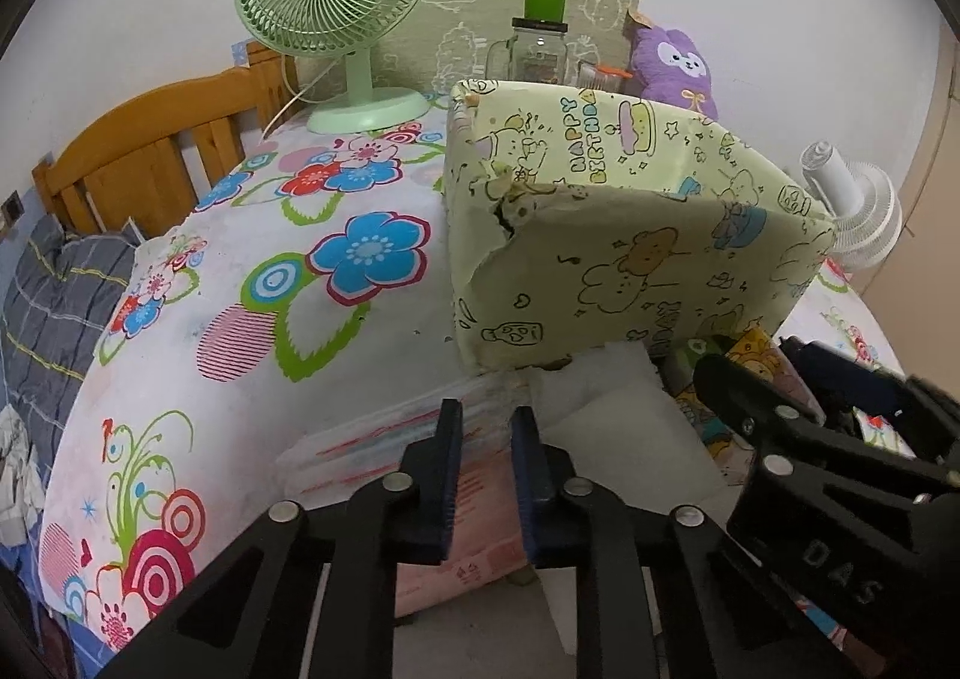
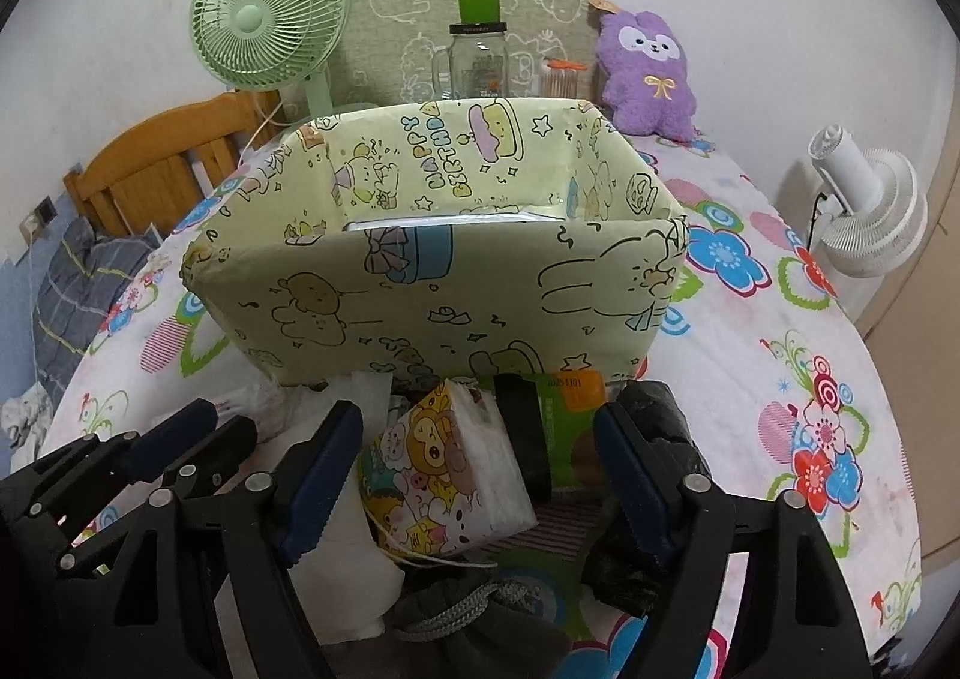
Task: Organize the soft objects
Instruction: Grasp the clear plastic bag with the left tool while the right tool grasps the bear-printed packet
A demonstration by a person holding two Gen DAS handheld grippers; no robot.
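Observation:
A pale yellow "Happy Birthday" box (image 2: 432,283) stands on the flowered bed; it also shows in the left wrist view (image 1: 630,235). In front of it lies a heap of soft packs. My right gripper (image 2: 474,475) is open around a cartoon-print tissue pack (image 2: 444,475), with a green pack (image 2: 570,421) and a black roll (image 2: 654,439) beside it. My left gripper (image 1: 486,475) is nearly closed, jaws a narrow gap apart, over a pink-striped plastic pack (image 1: 384,439) and white packs (image 1: 624,415); whether it grips anything is unclear. The right gripper shows in the left wrist view (image 1: 798,397).
A green fan (image 1: 333,7), a glass jar with green lid (image 2: 477,61) and a purple plush (image 2: 645,73) stand at the far edge by the wall. A white fan (image 2: 870,211) is right. A wooden headboard (image 1: 144,151) is left. A grey drawstring bag (image 2: 474,613) lies near.

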